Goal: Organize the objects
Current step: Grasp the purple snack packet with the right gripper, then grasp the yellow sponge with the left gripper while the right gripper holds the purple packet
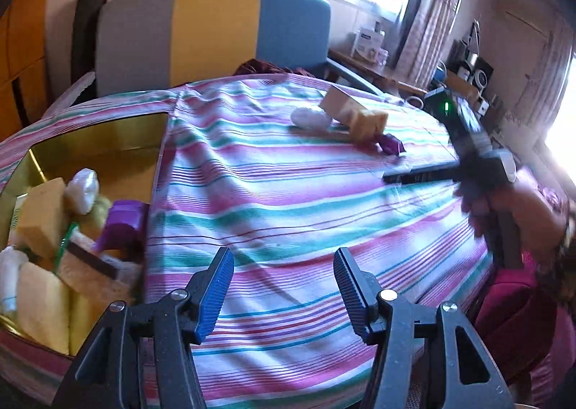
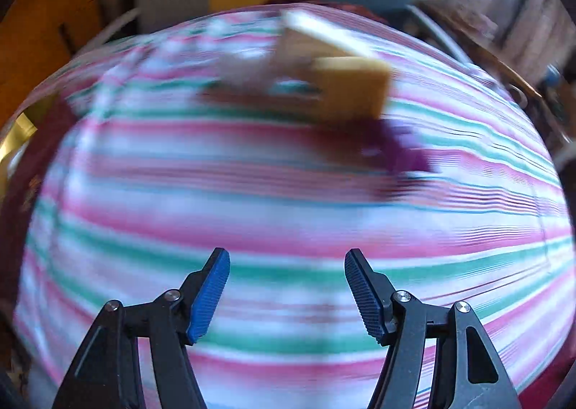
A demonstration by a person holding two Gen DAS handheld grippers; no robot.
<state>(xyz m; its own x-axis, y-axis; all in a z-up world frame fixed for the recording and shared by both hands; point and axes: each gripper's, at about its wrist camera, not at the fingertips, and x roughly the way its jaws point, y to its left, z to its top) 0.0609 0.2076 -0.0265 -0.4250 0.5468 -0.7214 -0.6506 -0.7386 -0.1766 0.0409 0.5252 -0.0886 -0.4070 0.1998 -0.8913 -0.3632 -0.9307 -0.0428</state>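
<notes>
left wrist view: my left claw hangs wide and empty over the striped cloth, the gold box of sponges just to its left. ahead to the right lie a yellow sponge, a purple piece, perhaps a white wad. my right claw gapes wide too, holding nothing.

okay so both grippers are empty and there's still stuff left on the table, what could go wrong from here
The gold box already looks heaped with sponges and bottles, so another item might not settle and could tumble out. The leftover sponge, cardboard box, white bundle and purple item sit bunched together, so the right gripper, blurred as if moving fast, might knock a neighbour.
</notes>
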